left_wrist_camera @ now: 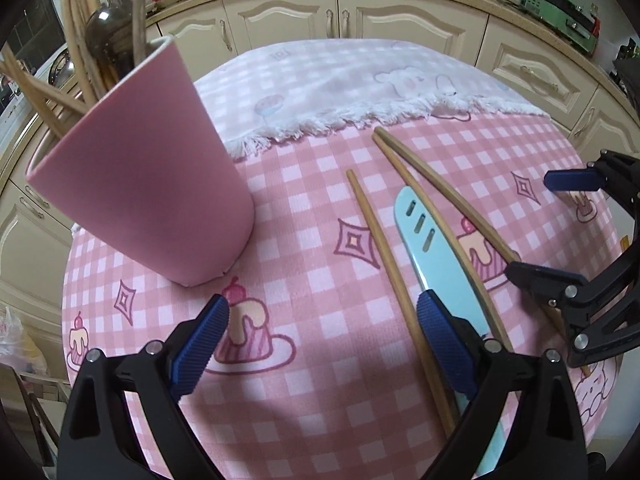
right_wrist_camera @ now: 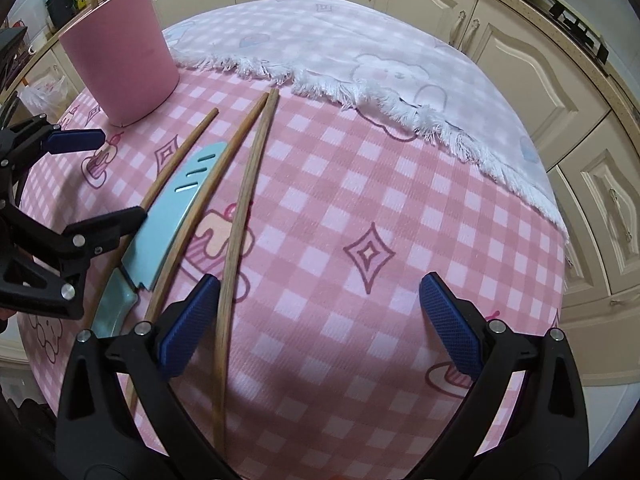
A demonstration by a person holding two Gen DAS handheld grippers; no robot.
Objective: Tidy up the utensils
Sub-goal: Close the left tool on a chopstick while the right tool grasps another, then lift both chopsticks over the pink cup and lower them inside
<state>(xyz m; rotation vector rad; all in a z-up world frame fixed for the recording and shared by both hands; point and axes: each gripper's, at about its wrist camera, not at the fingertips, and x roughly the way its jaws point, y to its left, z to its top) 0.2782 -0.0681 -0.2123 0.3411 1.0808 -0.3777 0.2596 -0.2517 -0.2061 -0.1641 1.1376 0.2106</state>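
Note:
A tall pink cup point(left_wrist_camera: 152, 184) point(right_wrist_camera: 120, 56) stands on the pink checked tablecloth point(left_wrist_camera: 312, 360) and holds several wooden chopsticks point(left_wrist_camera: 76, 48). Three loose wooden chopsticks point(left_wrist_camera: 384, 256) point(right_wrist_camera: 240, 216) and a light blue knife point(left_wrist_camera: 444, 256) point(right_wrist_camera: 172, 208) lie side by side on the cloth, right of the cup. My left gripper point(left_wrist_camera: 324, 340) is open and empty, low over the cloth, between the cup and the knife. My right gripper point(right_wrist_camera: 316, 320) is open and empty, just right of the rightmost chopstick. Each gripper also shows in the other's view: right gripper point(left_wrist_camera: 556, 232), left gripper point(right_wrist_camera: 108, 176).
A white fringed cloth point(left_wrist_camera: 360, 88) point(right_wrist_camera: 360, 64) covers the far part of the table. Cream kitchen cabinets point(left_wrist_camera: 400, 20) and a counter run behind the table. The table's front edge lies close below both grippers.

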